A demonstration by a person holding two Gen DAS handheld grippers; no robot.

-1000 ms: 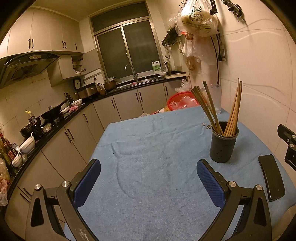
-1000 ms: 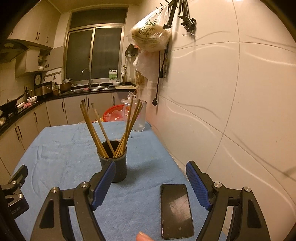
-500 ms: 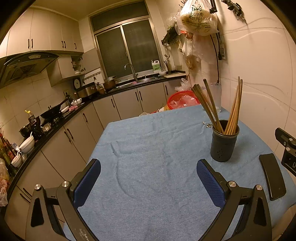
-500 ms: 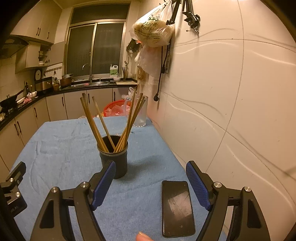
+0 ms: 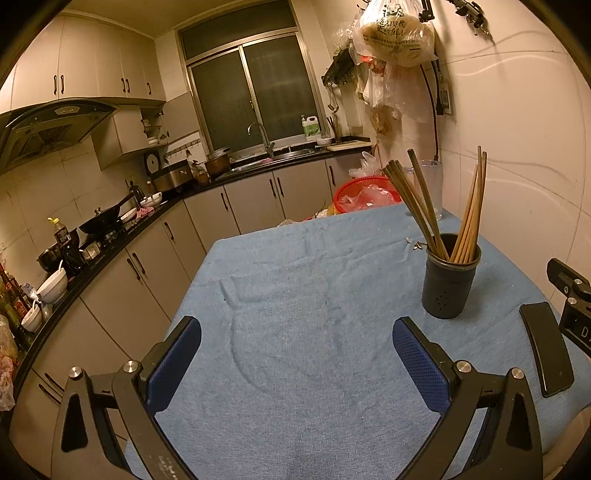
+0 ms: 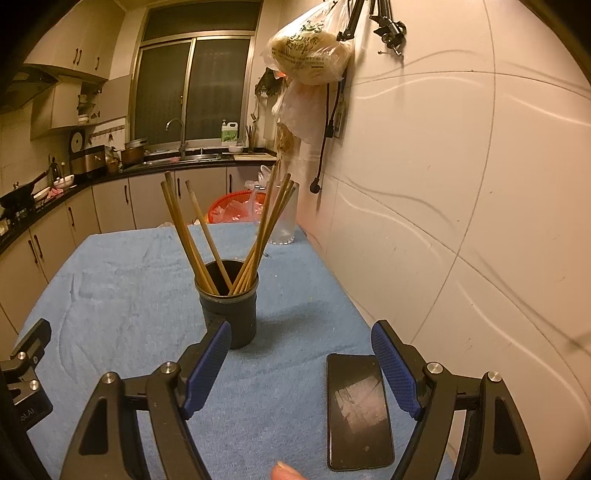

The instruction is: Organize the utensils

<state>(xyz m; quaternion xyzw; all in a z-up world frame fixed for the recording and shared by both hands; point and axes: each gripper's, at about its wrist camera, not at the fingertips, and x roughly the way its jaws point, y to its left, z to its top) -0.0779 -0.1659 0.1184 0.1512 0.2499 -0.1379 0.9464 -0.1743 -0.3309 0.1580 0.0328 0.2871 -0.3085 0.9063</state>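
Chopsticks (image 6: 236, 243) standing near-upright, fanning out of dark holder (image 6: 229, 306) on blue surface (image 5: 295, 295). Right gripper (image 6: 301, 363) nearer, holder lying just ahead-left of it; left gripper (image 5: 295, 354) well apart. Both fingers hanging apart, empty.

A clear plastic bag (image 5: 395, 31) hanging high on the wall carries green printed Chinese characters, too small and curved to read with confidence. A white jug (image 5: 311, 127) by the sink bears a green label whose wording is illegible. The edge of the right gripper's body (image 5: 576, 328) shows a pale letter "D". The edge of the left gripper's body (image 6: 26, 410) shows letters that look like "ol.AI".
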